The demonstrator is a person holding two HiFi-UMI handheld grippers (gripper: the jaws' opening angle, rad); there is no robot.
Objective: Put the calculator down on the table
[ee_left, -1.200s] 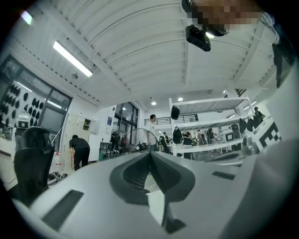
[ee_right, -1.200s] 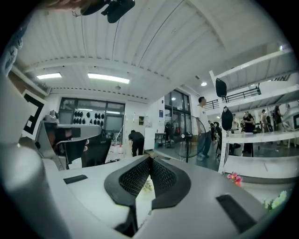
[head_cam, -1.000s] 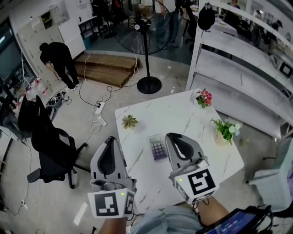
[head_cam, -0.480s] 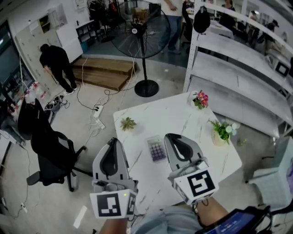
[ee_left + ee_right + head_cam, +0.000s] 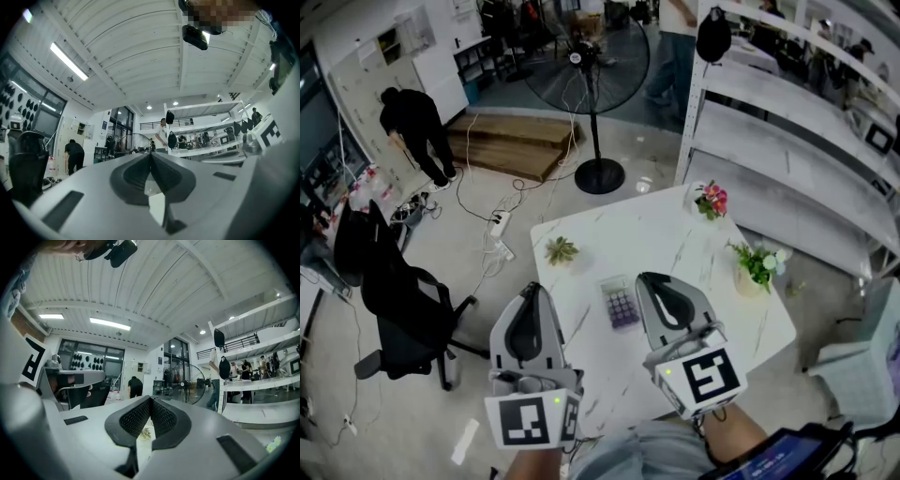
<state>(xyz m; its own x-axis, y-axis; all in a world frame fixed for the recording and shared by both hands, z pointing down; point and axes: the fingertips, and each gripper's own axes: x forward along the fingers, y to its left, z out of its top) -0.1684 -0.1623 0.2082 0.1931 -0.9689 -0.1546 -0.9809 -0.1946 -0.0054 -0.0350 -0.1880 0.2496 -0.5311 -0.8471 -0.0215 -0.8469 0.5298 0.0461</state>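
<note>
**Calculator flat on the surface, both of your jaws clenched on nothing.**

The grey calculator with purple keys lies flat on the white marble-patterned surface, left of its middle and nearer the left edge than the right. Your left gripper sits over the left edge and your right gripper is just beside the calculator's right side. Each gripper's own view shows its dark pads pressed together with nothing between them. A small green plant stands near the far left corner. A pot of pink flowers stands at the far right corner, and a leafy plant in a pale pot by the right edge.
</note>
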